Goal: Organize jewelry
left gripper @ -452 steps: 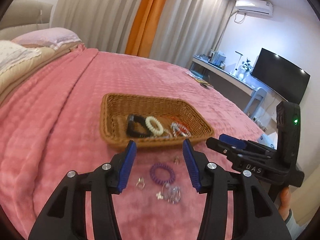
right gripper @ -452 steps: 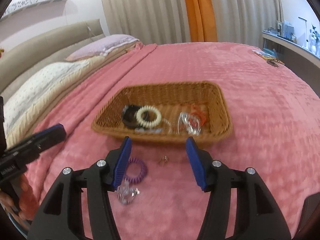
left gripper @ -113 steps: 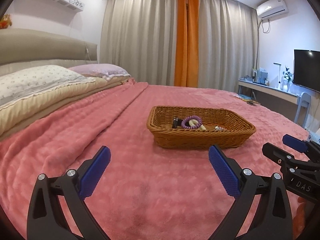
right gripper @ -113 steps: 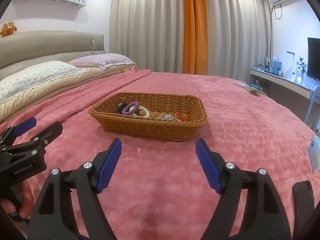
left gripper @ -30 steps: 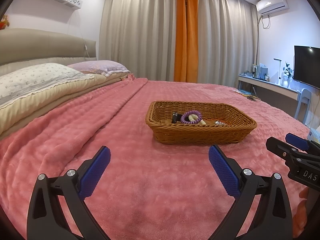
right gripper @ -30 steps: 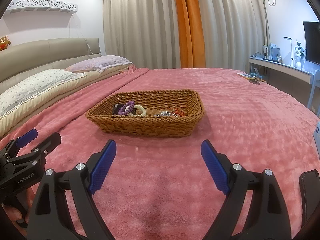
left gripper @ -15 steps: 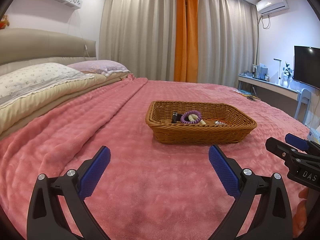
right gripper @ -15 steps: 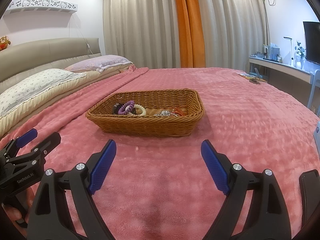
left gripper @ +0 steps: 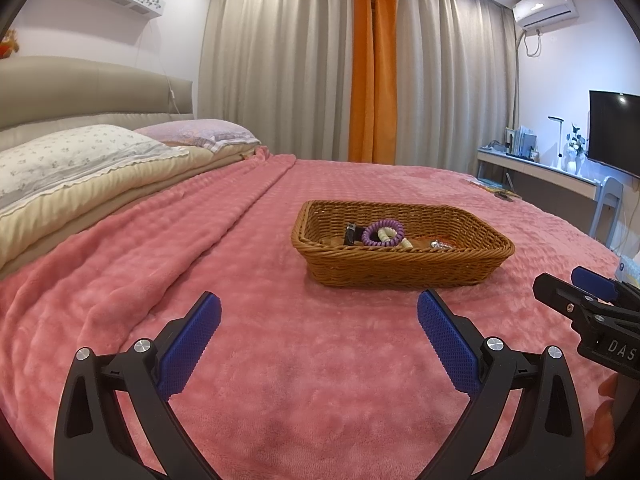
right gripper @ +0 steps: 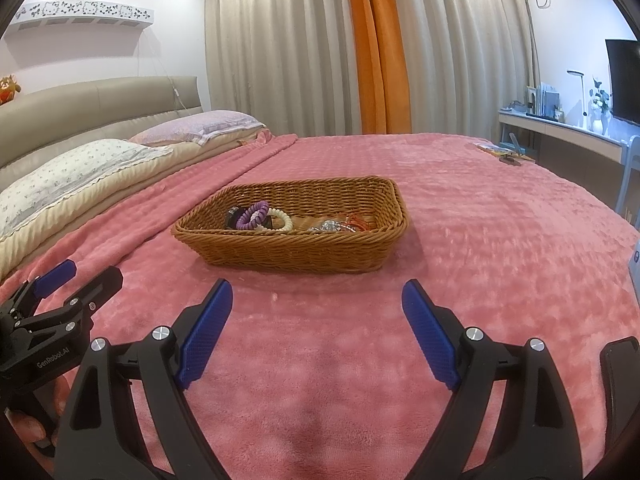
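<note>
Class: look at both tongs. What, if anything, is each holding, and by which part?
Nothing. The left tongs and right tongs are both open and empty above the pink blanket.

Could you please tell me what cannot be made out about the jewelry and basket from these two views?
- Left wrist view: the wicker basket near wall hides its floor and any small pieces.
- Right wrist view: the silver and orange pieces are too small to identify.
- Both views: the black item is mostly hidden by the purple coil band.

I see brown woven basket [left gripper: 404, 270] ahead of my blue-padded fingers [left gripper: 448, 336], w/ purple coil band [left gripper: 383, 232] & cream bead bracelet [right gripper: 281, 219]; pink waffle-textured blanket [left gripper: 280, 360] below.
</note>
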`<state>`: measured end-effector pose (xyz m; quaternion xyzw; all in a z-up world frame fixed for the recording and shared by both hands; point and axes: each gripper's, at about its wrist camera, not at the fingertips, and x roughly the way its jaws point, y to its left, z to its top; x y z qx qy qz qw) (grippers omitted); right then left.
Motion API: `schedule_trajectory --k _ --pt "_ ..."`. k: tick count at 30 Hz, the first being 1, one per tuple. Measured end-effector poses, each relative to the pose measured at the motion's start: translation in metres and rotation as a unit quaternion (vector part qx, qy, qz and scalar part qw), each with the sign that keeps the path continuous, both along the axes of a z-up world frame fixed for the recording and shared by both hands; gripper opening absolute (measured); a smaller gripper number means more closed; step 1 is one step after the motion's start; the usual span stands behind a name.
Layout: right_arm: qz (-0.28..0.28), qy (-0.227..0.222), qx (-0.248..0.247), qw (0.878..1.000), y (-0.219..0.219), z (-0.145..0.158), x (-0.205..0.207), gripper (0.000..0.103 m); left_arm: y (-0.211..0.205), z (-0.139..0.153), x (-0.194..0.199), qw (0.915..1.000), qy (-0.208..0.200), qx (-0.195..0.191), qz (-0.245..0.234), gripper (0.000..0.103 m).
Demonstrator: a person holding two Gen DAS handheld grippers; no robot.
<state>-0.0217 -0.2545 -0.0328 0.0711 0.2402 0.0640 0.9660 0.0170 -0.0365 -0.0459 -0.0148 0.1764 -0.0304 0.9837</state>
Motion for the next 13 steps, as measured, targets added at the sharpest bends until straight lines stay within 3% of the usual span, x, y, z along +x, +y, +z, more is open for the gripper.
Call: schedule_trajectory --k 6,13 --pt "0.0 0.0 -0.001 1.0 0.0012 -0.0002 -0.0005 0.082 0.0007 -0.0021 -0.0047 0.9999 -0.011 0.002 0.0 0.096" --pt "-0.002 0.0 -0.007 1.0 0.003 0.0003 -0.0007 0.082 0.0057 -0.0024 -0.0042 1.0 0.003 -0.008 0.002 0.096"
